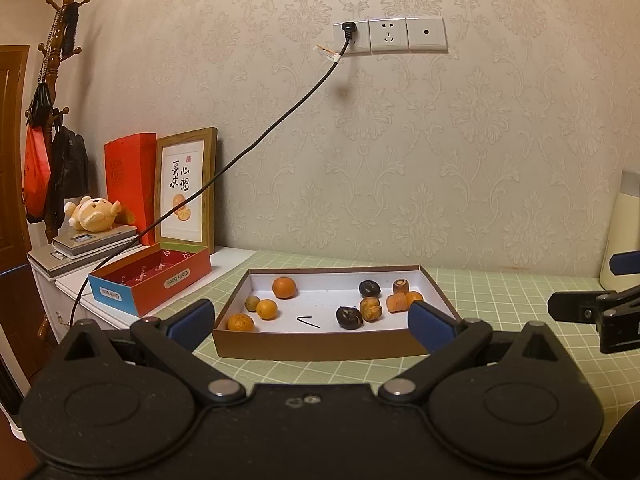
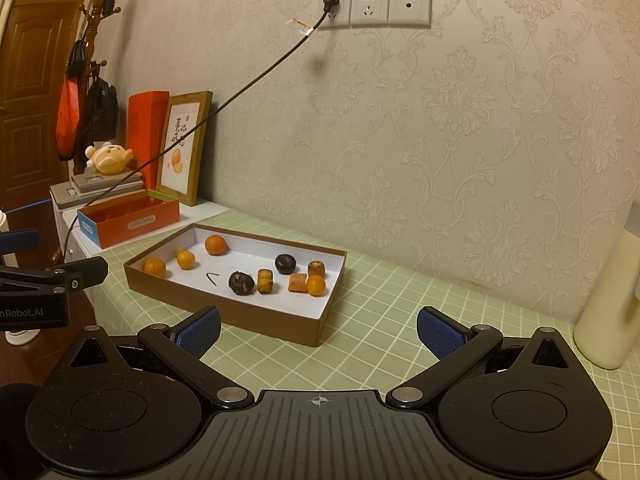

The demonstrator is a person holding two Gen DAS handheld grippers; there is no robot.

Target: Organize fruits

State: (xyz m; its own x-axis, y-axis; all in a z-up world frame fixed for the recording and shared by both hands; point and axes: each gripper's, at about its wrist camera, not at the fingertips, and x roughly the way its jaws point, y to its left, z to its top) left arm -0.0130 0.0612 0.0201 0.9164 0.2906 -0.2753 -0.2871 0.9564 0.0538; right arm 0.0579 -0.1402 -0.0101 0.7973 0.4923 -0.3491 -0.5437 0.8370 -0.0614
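My left gripper [image 1: 311, 322] and right gripper [image 2: 319, 332] hover with jaws apart, empty; the fruits lie in the brown tray [image 1: 320, 346] on the desk [image 2: 400, 304], at 12 o'clock of my left jaws

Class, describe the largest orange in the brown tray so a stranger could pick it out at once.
Find the brown tray on the green checked mat. The oranges cluster at its left end; the largest orange sits nearest the wall, bigger than the others and apart from them.

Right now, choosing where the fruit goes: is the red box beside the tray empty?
Apparently empty: the lidless red box shows only its bare red interior in the left wrist view, though its near floor is hidden.
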